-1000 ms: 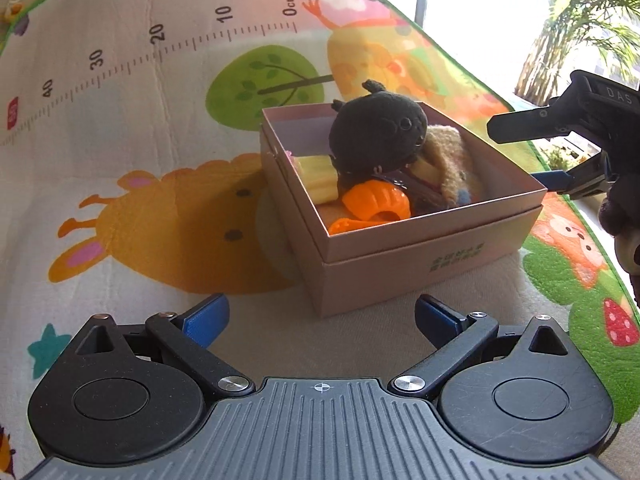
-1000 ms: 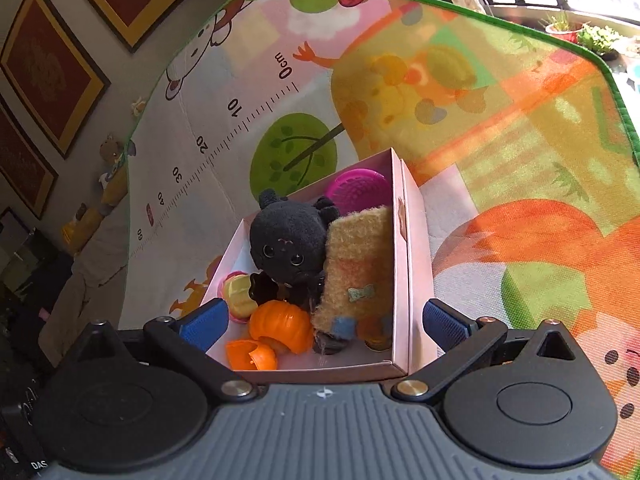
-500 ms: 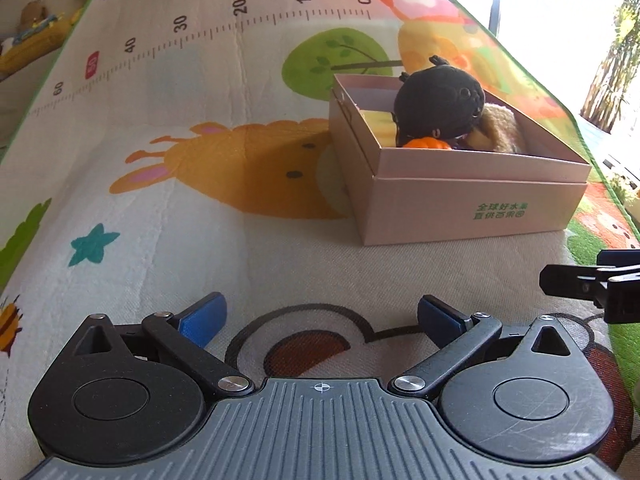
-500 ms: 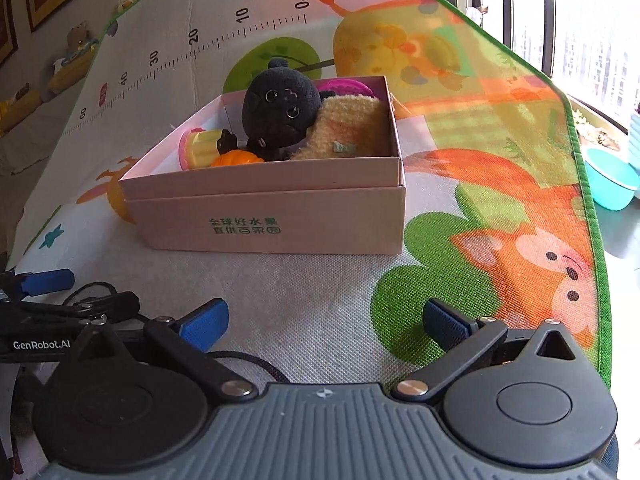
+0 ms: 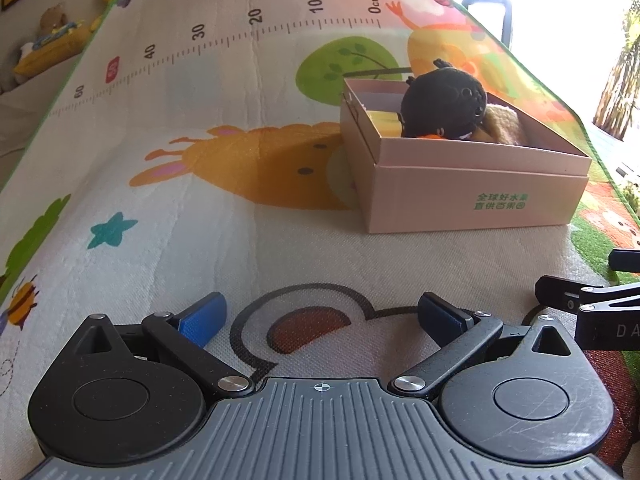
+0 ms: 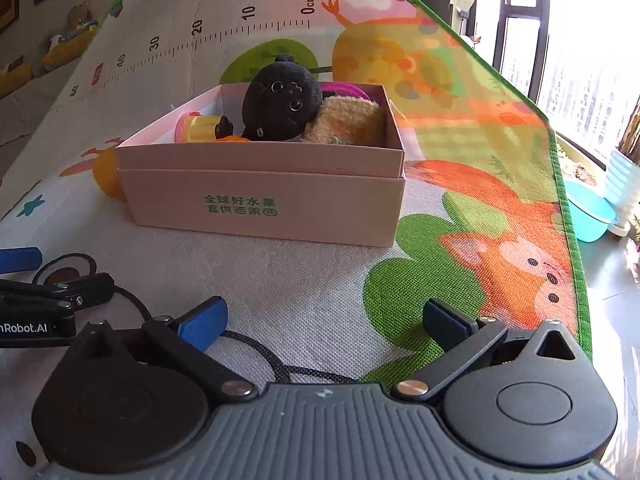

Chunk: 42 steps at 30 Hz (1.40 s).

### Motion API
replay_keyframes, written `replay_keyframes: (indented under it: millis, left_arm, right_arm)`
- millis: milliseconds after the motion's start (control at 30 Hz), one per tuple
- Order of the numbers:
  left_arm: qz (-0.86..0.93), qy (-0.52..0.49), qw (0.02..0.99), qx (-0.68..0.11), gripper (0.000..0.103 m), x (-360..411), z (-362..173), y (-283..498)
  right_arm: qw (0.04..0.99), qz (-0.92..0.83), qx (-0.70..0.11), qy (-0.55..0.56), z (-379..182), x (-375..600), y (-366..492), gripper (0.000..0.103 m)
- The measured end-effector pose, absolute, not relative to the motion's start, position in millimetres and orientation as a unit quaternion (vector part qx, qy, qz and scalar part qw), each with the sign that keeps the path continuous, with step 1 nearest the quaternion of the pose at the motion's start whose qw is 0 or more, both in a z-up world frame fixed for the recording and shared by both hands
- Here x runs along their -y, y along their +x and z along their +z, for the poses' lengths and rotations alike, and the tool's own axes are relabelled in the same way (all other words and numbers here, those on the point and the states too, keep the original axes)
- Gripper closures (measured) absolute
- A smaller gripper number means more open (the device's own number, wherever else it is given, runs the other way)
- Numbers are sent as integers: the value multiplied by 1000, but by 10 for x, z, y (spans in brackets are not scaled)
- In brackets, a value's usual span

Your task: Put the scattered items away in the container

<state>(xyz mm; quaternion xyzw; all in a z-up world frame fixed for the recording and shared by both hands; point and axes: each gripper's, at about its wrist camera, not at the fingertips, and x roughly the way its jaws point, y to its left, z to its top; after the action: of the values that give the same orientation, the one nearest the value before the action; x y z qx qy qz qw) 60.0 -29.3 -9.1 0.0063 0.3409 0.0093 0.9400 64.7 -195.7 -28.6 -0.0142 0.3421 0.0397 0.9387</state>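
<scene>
A pink cardboard box stands on the play mat. It holds a black plush toy, a tan plush, a yellow and pink toy, an orange piece and a magenta disc. My left gripper is open and empty, low over the mat, well short of the box. My right gripper is open and empty, also back from the box. Each gripper shows at the edge of the other's view.
The colourful play mat has a ruler print and a green border. Beyond its right edge lie the floor, a blue basin and a window. Stuffed toys sit at the far left. A black cord lies under the right gripper.
Both grippers have pulled back and down from over the box to low over the mat. The box contents have not moved.
</scene>
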Motion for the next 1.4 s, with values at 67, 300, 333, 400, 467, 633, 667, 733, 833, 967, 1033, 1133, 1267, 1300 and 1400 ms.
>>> replay_keyframes:
  millis: [67,300,333,400,467,633,667,733,833,967,1033,1133,1267,1300,1400]
  left_arm:
    - [7,0,940,-342,0,271,-95,605]
    - [7,1,940,-341,0,278,-96,605]
    - [7,1,940,-341,0,278,-96,605]
    - [7,2,940,-341,0,278,-95,604]
    - [7,1,940,-341,0,275,-95,605]
    - [7,1,940,-341,0,273,-94,604]
    - [7,1,940,-341,0,273,-93,604]
    - [7,1,940,-341,0,272,-93,604]
    - [7,2,940,-341,0,272,-92,602]
    - [7,2,940,-341,0,275,-91,601]
    - [7,1,940,-341,0,273,-92,603]
    - [7,2,940,-341,0,274,-92,602]
    - [7,2,940,-341,0,275,-91,602]
    - [7,2,940,-341,0,272,-92,602]
    - [7,2,940,-341,0,272,-92,602]
  right_arm:
    - [939,39,-342,-15,-285,1955,648,0]
    - [939,39,-342,-14,-295,1958,661,0]
    - [939,39,-342,-14,-298,1960,658,0]
    - [939,39,-342,-14,-300,1959,652,0]
    - [939,39,-342,-14,-303,1959,653,0]
    - [939,39,-342,-14,-309,1958,649,0]
    - [939,39,-342,-14,-308,1960,647,0]
    - [939,39,-342,-14,-309,1958,650,0]
    - [939,39,-342,-14,-309,1958,650,0]
    - [939,39,-342,-14,-310,1960,648,0]
    - [939,39,-342,-14,-310,1959,649,0]
    - [939,39,-342,-14,-310,1959,650,0]
    - [939,39,-342,-14,-310,1960,648,0]
    - [939,39,-342,-14,-310,1961,648,0]
    - [939,39,-342,-14,-310,1958,649,0]
